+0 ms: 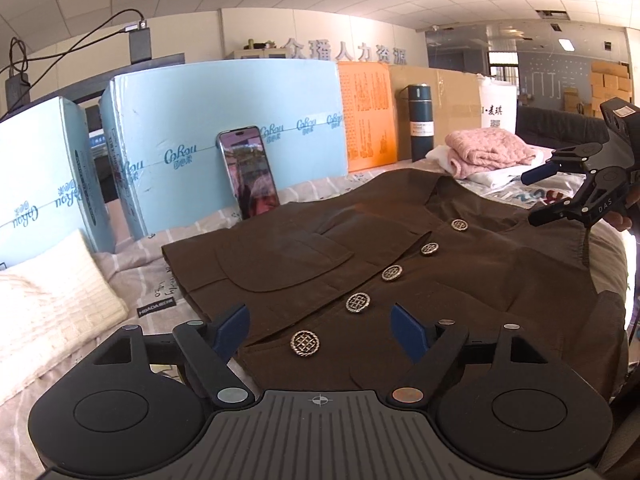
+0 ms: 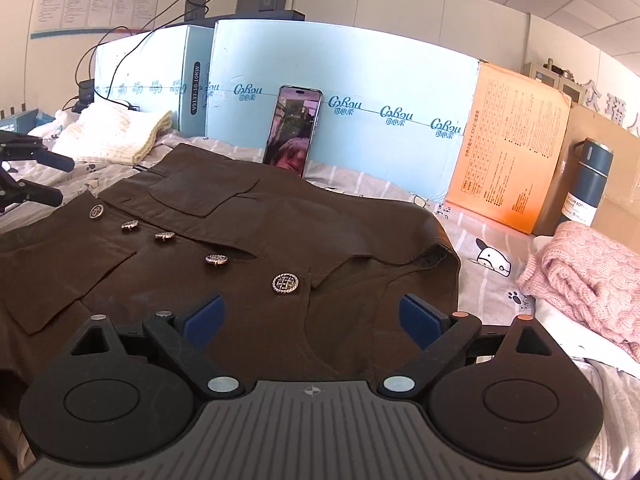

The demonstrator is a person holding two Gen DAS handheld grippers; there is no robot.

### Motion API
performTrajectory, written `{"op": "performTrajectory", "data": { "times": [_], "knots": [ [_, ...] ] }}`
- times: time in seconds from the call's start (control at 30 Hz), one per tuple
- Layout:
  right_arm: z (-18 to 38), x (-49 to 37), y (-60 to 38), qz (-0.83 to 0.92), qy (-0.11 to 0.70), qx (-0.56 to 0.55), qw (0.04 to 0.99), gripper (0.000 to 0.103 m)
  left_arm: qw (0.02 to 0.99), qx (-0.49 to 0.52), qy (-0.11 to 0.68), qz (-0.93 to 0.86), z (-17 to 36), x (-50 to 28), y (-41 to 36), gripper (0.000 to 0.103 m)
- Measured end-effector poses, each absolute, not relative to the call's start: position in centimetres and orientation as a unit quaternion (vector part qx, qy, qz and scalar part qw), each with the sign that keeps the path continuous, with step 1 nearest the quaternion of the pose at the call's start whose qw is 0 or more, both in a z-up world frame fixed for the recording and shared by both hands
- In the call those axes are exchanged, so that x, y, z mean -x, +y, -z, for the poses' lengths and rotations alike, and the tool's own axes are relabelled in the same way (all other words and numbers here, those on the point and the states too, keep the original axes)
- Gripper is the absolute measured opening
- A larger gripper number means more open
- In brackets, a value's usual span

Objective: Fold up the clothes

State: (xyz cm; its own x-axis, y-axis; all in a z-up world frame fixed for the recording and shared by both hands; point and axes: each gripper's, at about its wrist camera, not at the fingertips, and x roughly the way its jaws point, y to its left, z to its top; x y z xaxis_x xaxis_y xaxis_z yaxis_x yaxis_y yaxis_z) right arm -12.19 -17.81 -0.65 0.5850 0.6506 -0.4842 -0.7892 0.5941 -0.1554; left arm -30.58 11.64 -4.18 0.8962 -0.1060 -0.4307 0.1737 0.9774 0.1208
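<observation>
Left wrist: left claw [image 1: 320,330] spread wide, empty, poised over jacket [image 1: 400,264] hem, likely ready to pinch. Right claw [image 2: 314,314] likewise gaping, unladen, above collar end. Jacket spread flat on bed [image 2: 472,240], buttoned, beneath both claws; folded sweater [image 2: 584,276] set aside.

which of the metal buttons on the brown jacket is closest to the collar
The round silver woven-pattern button at the row's end on the brown jacket, beside the collar notch; the other four run toward the hem.
</observation>
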Motion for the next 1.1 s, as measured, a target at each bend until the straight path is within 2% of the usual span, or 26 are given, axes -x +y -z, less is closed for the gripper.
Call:
{"op": "performTrajectory", "data": {
  "times": [0.27, 0.4, 0.57, 0.77, 0.97, 1.03, 1.1],
  "knots": [
    [0.7, 17.5, -20.7, -0.403, 0.202, 0.268, 0.852, 0.098, 0.969, -0.096, 0.202, 0.108, 3.7, 32.1, 9.1, 0.085],
    [1.2, 19.6, -20.5, -0.425, 0.207, 0.298, 0.83, 0.098, 0.965, -0.107, 0.193, 0.14, 3.5, 33.4, 7.9, 0.09],
    [3.1, 20.8, -18.4, -0.455, 0.209, 0.329, 0.801, 0.098, 0.952, -0.126, 0.192, 0.204, 3.6, 35.7, 6.3, 0.09],
    [3.5, 20.3, -16.8, -0.461, 0.19, 0.326, 0.803, 0.099, 0.916, -0.179, 0.229, 0.276, 5.1, 38.0, 4.2, 0.09],
    [3.3, 18.6, -16.6, -0.461, 0.185, 0.253, 0.83, 0.099, 0.906, -0.258, 0.259, 0.213, 7.9, 38.6, 3.3, 0.089],
    [3.1, 17.8, -16.9, -0.449, 0.182, 0.231, 0.844, 0.099, 0.913, -0.241, 0.252, 0.213, 7.8, 38.4, 4.2, 0.085],
    [3.0, 17.3, -17.2, -0.428, 0.173, 0.229, 0.857, 0.098, 0.922, -0.219, 0.243, 0.209, 7.4, 38.0, 5.1, 0.063]
  ]
}}
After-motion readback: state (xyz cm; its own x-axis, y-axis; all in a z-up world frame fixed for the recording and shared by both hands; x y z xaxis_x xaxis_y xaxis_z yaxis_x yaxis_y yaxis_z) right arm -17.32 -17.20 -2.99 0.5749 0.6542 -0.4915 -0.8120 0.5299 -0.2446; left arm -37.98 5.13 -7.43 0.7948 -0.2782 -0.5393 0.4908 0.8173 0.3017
